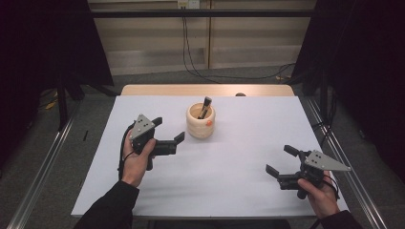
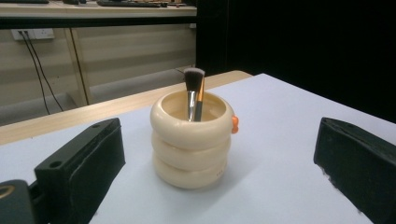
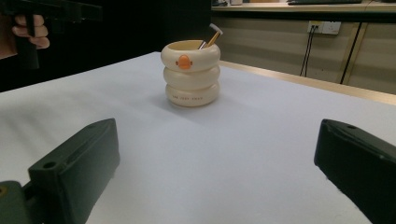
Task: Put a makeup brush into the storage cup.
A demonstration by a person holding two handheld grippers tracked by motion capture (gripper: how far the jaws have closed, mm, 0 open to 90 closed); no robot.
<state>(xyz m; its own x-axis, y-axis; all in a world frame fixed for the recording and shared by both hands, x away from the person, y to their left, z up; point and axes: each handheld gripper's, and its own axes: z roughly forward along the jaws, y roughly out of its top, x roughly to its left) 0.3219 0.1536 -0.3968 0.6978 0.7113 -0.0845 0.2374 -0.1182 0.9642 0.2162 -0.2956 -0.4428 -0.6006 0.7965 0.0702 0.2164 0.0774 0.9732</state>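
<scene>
A cream ringed holder [image 1: 200, 121] with a small orange mark stands upright on the white table sheet [image 1: 229, 162], near its far middle. A makeup brush [image 1: 205, 107] leans inside it, bristles up. My left gripper [image 1: 168, 130] hovers open just left of the holder, nothing between its jaws. In the left gripper view the holder [image 2: 191, 140] and brush [image 2: 193, 93] sit straight ahead between the wide-apart jaws. My right gripper [image 1: 282, 160] stands open at the near right, far from the holder. In the right gripper view the holder [image 3: 190, 73] stands ahead at the left.
The sheet covers a wooden table whose far edge [image 1: 205, 89] shows. Metal rails [image 1: 45, 162] run along both sides. Cables [image 1: 191, 57] hang down the back wall. In the right gripper view a hand with the other gripper [image 3: 28, 23] appears at top left.
</scene>
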